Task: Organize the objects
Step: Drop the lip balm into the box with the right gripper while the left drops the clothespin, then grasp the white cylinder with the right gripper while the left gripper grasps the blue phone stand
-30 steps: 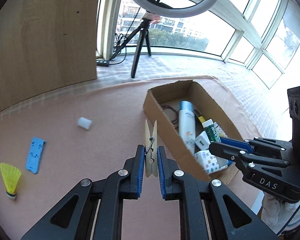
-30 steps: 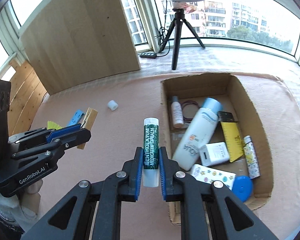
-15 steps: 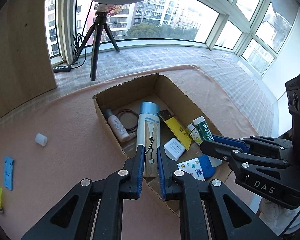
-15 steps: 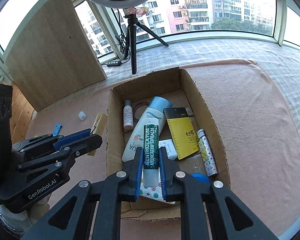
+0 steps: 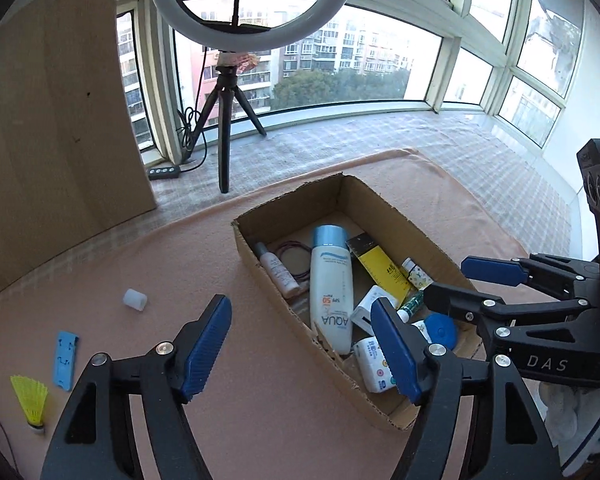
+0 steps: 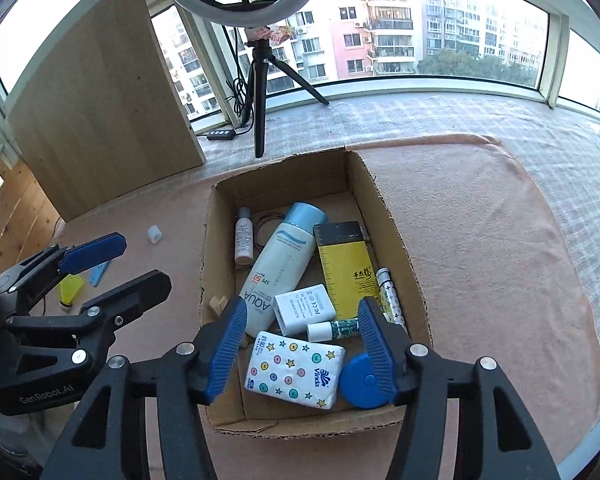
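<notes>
Your left tongs (image 5: pixel 300 344) and right tongs (image 6: pixel 302 346) are both opening, empty, above the cardboard box (image 6: pixel 396 240); the lip balm (image 6: pixel 332 329) lies inside.

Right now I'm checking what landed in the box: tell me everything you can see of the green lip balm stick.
The green lip balm stick is a slim tube with a white cap and a dark green, white-lettered label. It looks plastic. It lies on its side in the cardboard box, cap pointing left in the right wrist view. It sits just below the white charger and above the tissue pack. Its far end is hidden behind a pad of the right tongs, whose jaws are opening, clear of it.
</notes>
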